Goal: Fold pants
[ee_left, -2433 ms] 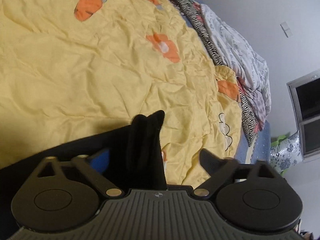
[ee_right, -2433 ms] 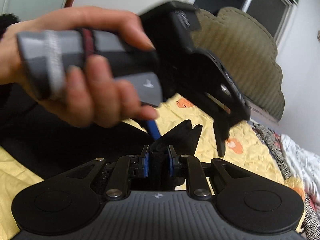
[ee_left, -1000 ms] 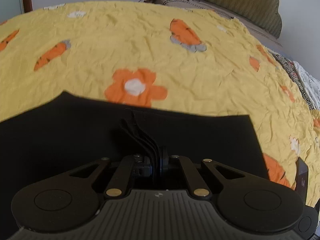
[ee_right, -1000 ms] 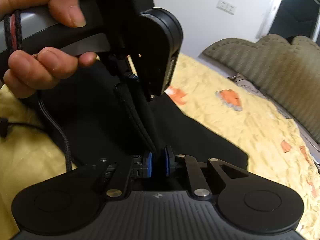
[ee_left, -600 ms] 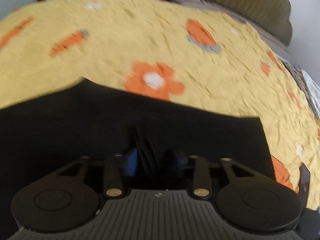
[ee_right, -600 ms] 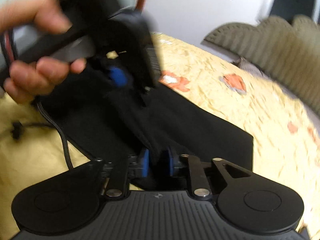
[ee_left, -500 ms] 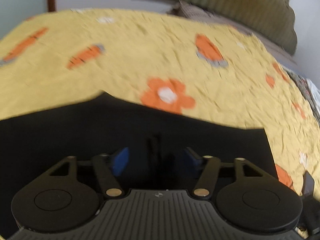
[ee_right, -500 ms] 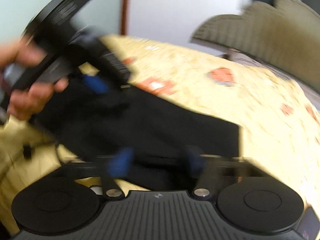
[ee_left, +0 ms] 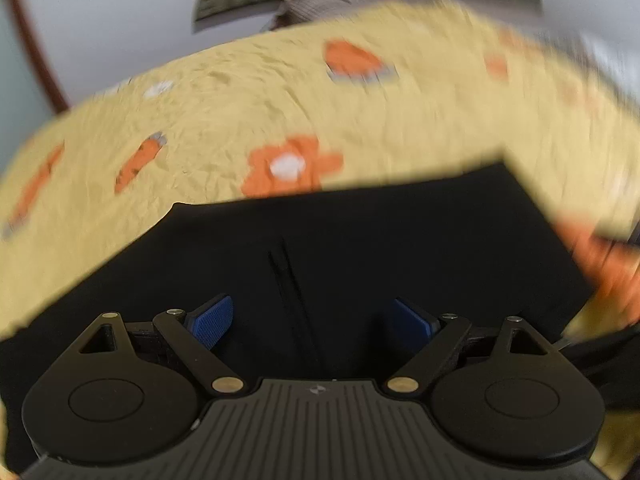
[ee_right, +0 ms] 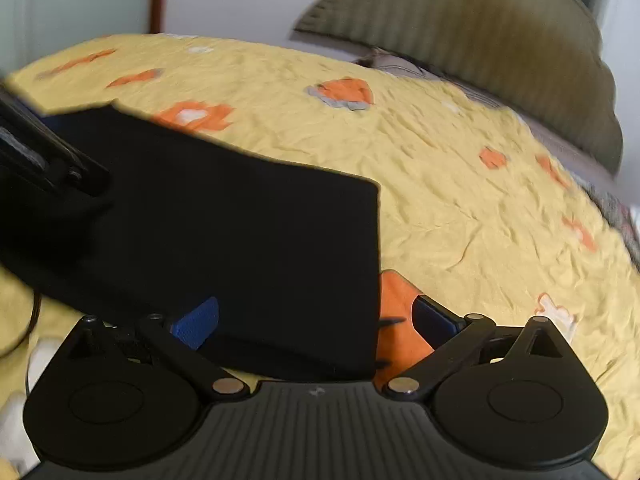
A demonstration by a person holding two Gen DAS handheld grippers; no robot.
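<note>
Now the left gripper and right gripper, jaws just spread wide, grip nothing above the pants.

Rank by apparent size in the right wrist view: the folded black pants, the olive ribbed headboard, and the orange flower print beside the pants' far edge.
1. Folded black pants, largest, though nearest the camera.
2. Olive ribbed headboard, partly cut off.
3. Orange flower print, clearly smallest.

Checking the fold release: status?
Left hand-held gripper open, just been opening, nothing pinched. Right hand-held gripper open. Pants flat on bedspread. Nothing in the way.
</note>
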